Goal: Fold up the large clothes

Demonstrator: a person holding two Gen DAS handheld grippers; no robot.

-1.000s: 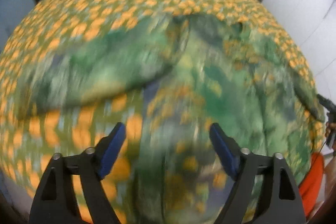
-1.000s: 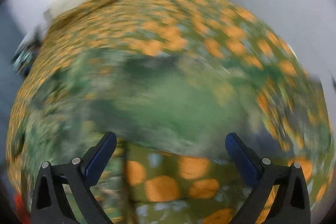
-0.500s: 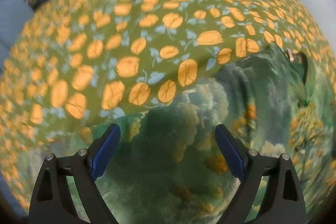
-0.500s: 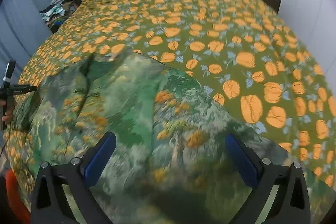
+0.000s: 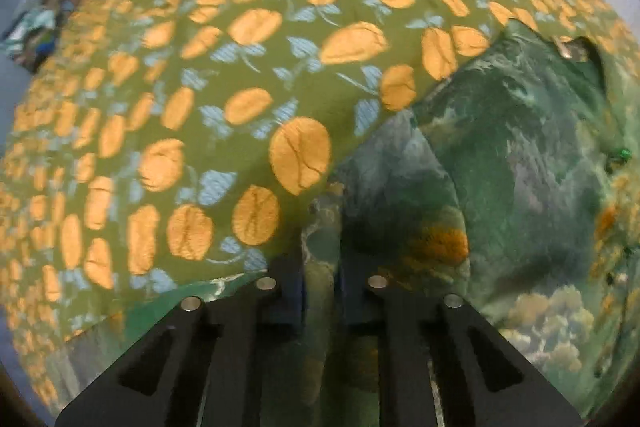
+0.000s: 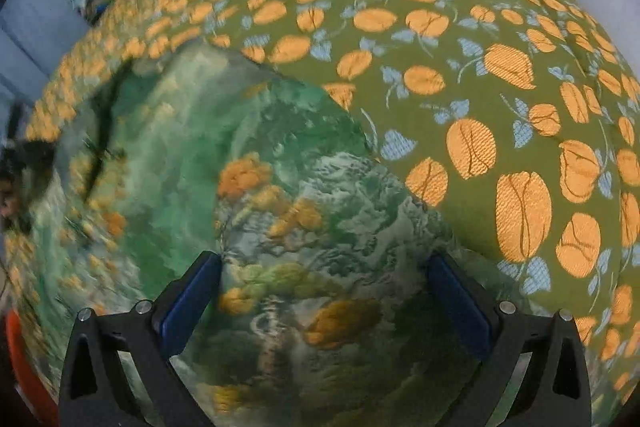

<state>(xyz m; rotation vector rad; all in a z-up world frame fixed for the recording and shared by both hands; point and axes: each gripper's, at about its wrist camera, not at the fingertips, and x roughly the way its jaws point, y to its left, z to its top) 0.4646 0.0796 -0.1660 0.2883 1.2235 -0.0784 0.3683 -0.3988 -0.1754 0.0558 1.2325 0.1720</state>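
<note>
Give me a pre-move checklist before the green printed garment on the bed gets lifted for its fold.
1. Left claw shut on the green printed garment: ok, fabric is pinched between its pads.
2. Right claw gripping: not ok, it stands open over the garment with nothing pinched.
3. Garment lying spread on the orange-flowered bedspread: ok.
4. Garment flat, free of creases: not ok, folds run up from the left claw.
5. Only one layer in the left claw: cannot tell.
6. Neckline position known: ok, at the far edge in the left wrist view.
</note>
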